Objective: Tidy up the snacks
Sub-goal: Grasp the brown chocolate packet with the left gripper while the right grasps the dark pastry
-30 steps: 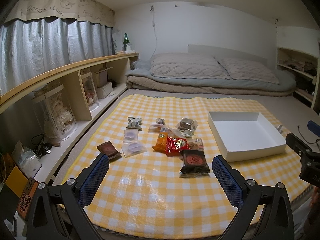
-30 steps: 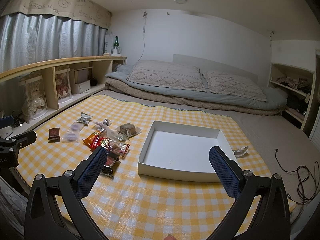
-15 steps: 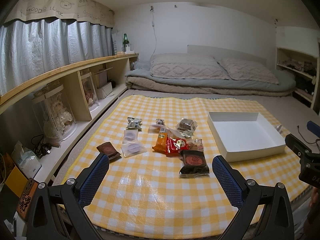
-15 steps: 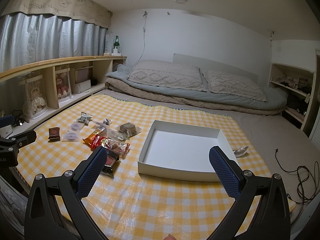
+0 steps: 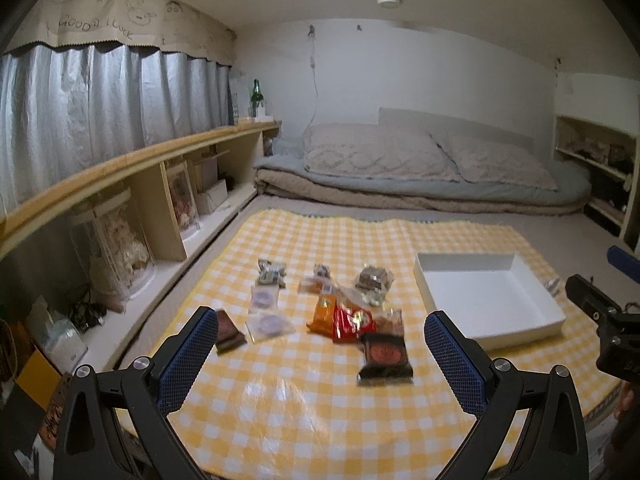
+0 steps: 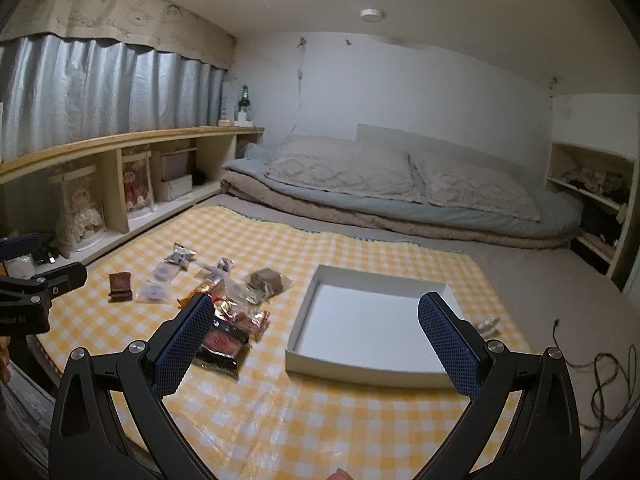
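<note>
Several snack packets lie in a loose cluster on a yellow checked cloth [image 5: 296,408]: a dark red-and-black packet [image 5: 385,356] nearest, an orange-red bag [image 5: 343,316], clear round-sweet packets [image 5: 269,324] and a small brown packet [image 5: 228,332]. An empty white tray [image 5: 436,300] sits to their right. My left gripper [image 5: 318,344] hovers open above the near cloth, short of the snacks. My right gripper [image 6: 316,328] is open too, with the white tray [image 6: 298,336] ahead and the dark packet [image 6: 220,344] by its left finger.
A low wooden shelf [image 5: 132,160] with boxed dolls runs along the left. Folded bedding and pillows [image 5: 420,172] lie beyond the cloth. A dark cable [image 6: 604,376] trails on the floor at right. A small silvery wrapper [image 6: 488,324] lies by the tray's right side.
Both views have tilted upward slightly and moved closer to the cloth, with some motion blur. Both grippers stay open; the snacks and tray have not moved.
</note>
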The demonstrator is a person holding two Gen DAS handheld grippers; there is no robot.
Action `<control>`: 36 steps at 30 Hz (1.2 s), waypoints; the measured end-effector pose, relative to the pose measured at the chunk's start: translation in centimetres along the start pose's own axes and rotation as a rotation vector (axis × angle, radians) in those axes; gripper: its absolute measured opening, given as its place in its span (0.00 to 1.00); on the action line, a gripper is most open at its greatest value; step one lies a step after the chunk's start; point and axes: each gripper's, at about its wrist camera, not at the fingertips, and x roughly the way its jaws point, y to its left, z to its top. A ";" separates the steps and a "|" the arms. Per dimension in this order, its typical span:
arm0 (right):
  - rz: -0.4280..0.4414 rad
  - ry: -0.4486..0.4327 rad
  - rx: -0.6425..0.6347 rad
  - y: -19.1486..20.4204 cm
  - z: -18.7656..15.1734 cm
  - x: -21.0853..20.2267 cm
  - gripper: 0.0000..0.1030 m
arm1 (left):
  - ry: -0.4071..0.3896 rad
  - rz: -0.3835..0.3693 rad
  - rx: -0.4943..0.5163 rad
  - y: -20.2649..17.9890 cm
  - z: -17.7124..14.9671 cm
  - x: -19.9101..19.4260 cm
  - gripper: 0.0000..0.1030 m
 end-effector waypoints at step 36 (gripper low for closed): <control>0.363 0.410 -0.043 4.9 4.4 21.5 1.00 | 0.304 0.100 -0.097 6.5 11.4 23.6 1.00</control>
